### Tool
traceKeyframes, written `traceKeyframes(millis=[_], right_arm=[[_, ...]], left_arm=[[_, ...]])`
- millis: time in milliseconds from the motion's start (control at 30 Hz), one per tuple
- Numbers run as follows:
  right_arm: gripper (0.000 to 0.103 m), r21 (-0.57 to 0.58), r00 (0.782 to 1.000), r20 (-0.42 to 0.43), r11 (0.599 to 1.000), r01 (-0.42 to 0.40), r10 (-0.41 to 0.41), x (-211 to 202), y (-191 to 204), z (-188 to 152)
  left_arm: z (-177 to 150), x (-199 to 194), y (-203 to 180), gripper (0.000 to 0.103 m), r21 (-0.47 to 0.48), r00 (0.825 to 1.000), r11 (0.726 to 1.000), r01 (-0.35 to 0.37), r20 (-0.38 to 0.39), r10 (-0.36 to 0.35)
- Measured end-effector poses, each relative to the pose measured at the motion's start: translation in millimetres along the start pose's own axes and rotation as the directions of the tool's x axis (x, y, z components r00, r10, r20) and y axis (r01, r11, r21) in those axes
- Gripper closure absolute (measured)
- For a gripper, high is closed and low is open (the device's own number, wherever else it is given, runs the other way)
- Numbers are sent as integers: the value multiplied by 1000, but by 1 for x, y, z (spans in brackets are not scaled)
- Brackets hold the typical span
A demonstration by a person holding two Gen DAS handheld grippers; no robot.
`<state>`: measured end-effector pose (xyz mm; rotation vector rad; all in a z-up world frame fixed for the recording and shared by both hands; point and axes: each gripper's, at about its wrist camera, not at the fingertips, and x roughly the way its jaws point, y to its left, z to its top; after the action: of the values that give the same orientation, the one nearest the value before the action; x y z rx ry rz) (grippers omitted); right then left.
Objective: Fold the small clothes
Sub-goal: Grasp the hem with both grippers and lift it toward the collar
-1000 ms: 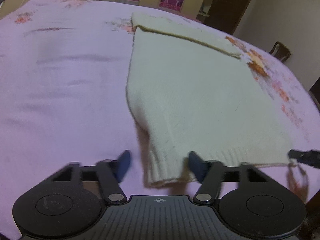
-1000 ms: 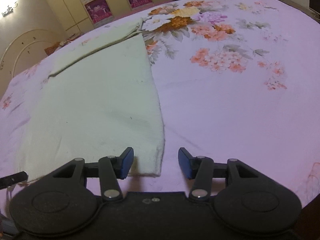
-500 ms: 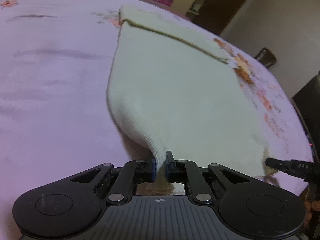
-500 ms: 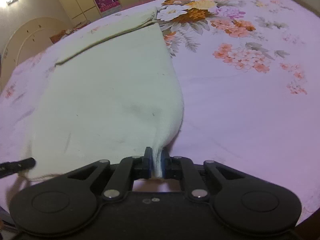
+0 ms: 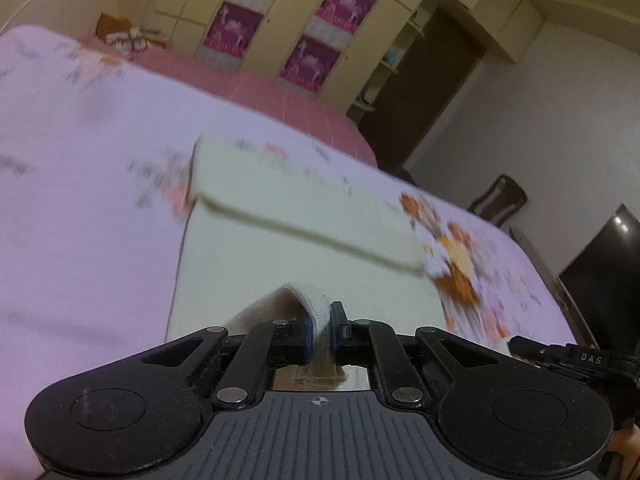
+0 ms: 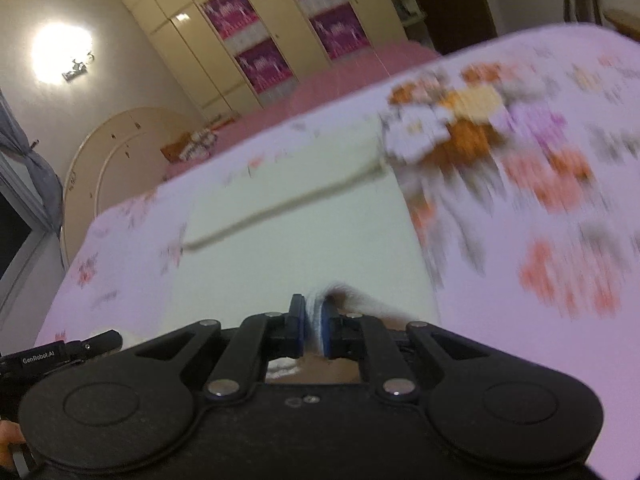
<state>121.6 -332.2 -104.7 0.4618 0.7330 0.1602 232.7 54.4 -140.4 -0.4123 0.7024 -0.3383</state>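
My left gripper (image 5: 319, 330) is clenched on the ribbed hem corner of the cream sweater (image 5: 280, 256); the knit bunches up between the pads and loops over to the left of the jaws. The rest of the garment lies flat on the pink bedspread (image 5: 80, 208) ahead of the tool, with a folded band across its far end. The frame is motion-blurred, so detail is soft.

My right gripper (image 6: 313, 326) is also clamped on a hem corner of the same sweater (image 6: 296, 248), with fabric pinched between the blue pads and a fold spilling to the right of the jaws. The body of the garment stretches ahead and to the left of the tool, and the floral print of the bedspread (image 6: 540, 220) is off to its right.

Risks, my judgement:
- Both bites look shallow, right at the edge. A fast carry forward could pull the rib out of one pinch, so the hem drops skewed.
- If the two tools travel unevenly, the fold line goes diagonal.
- Only the top layer may be held; I cannot tell. The lower layer would then stay behind and bunch.
- Dragging low could wrinkle the bedspread and shift the far band.
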Motion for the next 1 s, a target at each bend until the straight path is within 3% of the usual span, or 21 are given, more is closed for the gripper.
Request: traceKeyframes(millis=[200, 400, 700, 833, 967, 1000], right_arm=[[94, 15, 998, 55, 999, -33, 32, 70, -8, 69], [94, 9, 998, 57, 999, -35, 34, 149, -18, 117], [94, 106, 1000, 19, 994, -11, 9, 229, -53, 151], [94, 135, 1000, -8, 991, 14, -13, 256, -62, 162], [94, 122, 999, -22, 992, 36, -34, 274, -62, 169], [90, 117, 999, -17, 992, 40, -38, 275, -61, 170]], left_arm=[[58, 70, 3, 94, -23, 997, 999, -29, 74, 31], [95, 145, 13, 94, -47, 992, 995, -86, 92, 90], [128, 218, 39, 94, -123, 978, 976, -181, 84, 192], [135, 248, 47, 94, -130, 968, 961, -243, 37, 250], [143, 261, 47, 93, -115, 969, 964, -238, 38, 244], [146, 262, 48, 87, -115, 969, 964, -240, 29, 245]])
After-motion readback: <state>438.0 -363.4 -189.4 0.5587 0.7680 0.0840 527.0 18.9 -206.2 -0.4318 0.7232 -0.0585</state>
